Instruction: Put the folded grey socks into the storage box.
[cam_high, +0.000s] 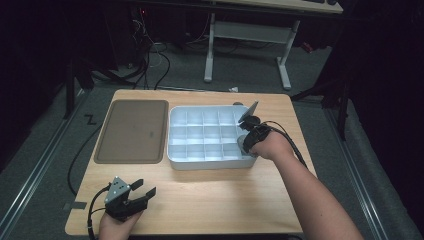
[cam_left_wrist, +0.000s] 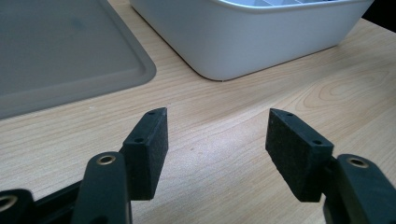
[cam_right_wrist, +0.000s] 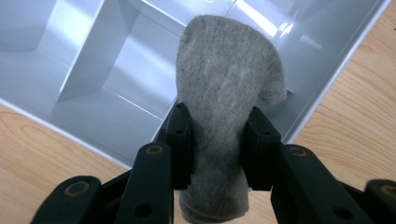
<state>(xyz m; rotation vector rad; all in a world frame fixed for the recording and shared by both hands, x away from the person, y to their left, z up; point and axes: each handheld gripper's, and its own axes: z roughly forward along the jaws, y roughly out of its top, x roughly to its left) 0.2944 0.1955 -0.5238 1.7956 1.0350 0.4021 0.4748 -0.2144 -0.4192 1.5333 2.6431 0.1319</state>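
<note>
We see our right tool (cam_right_wrist: 217, 140) clamping a soft grey knit sock (cam_right_wrist: 229, 93) over the glossy white divided tray (cam_right_wrist: 93, 70), probably its corner cell; left tool (cam_left_wrist: 217, 140) released.

The right claw (cam_right_wrist: 218, 135) pinches a grey rolled sock (cam_right_wrist: 229, 98) between its two black jaws — the pads press into the fabric on both sides. The sock's rounded end hangs over a corner compartment of the white divided tray (cam_right_wrist: 93, 60), which sits on the wooden desk (cam_right_wrist: 359, 116).

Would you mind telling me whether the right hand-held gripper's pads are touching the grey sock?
Touching. In the right gripper view, the right hand-held gripper has both pads pressed against the grey sock, pinching it above the white divided box.
</note>
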